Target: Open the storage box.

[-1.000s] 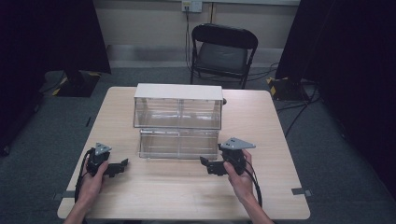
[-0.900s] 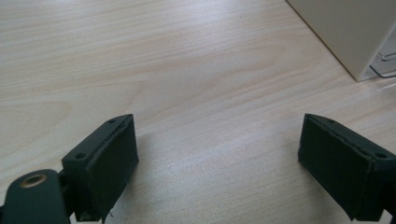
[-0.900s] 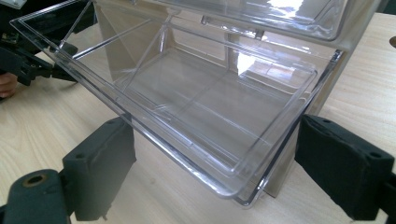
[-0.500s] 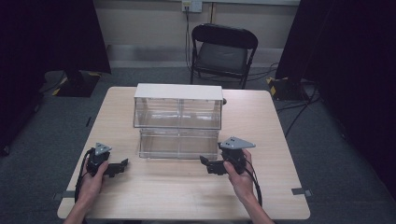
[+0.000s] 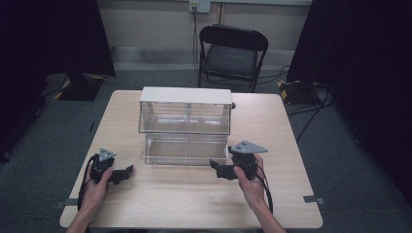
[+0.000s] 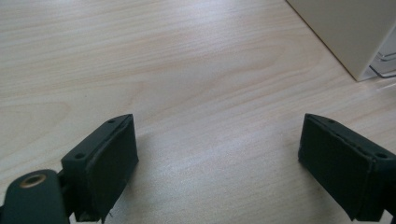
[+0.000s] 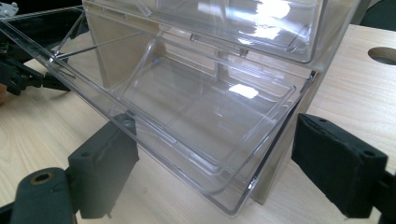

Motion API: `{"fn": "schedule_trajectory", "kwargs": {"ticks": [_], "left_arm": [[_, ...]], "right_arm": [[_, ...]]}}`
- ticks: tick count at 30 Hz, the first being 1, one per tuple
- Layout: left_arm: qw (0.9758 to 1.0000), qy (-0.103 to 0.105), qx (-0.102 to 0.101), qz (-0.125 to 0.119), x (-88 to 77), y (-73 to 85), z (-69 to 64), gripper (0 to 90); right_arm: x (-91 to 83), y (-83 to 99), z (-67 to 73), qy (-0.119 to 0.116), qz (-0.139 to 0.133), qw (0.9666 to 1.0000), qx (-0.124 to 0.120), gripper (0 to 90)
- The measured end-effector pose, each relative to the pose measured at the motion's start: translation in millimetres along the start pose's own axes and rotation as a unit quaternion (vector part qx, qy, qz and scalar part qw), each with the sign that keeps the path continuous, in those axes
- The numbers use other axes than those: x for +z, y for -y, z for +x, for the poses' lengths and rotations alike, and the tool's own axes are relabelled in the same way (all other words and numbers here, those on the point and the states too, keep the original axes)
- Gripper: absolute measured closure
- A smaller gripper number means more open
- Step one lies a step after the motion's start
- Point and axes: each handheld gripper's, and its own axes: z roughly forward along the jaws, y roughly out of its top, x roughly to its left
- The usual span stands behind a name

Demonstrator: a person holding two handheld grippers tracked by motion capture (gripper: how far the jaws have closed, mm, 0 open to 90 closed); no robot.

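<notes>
on the table (image 5: 194,204), a clear drawer (image 5: 187,149) is seen pulled out at the bottom of the box (image 5: 185,110). the right hand-held gripper (image 5: 217,169) is held wide open just beside it; the left hand-held gripper (image 5: 127,171) is open too, empty. a push-in is likely needed next.

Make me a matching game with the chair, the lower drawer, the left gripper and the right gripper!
Things:
1. chair
2. lower drawer
3. left gripper
4. right gripper

Places or states:
A. pulled out, clear, empty
B. open over bare wood, left of the drawers
C. behind the table, on the floor
D. open, next to the drawer's front corner

Pairs: 1-C, 2-A, 3-B, 4-D
</notes>
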Motion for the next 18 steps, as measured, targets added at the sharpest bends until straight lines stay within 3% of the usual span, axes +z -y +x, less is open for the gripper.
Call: {"fn": "schedule_trajectory", "kwargs": {"ticks": [18], "left_arm": [[1.0,0.0,0.0,0.0,0.0,0.0,0.0,11.3]], "right_arm": [[1.5,-1.2,-2.4,-0.016,-0.008,0.9998,0.011,13.8]]}}
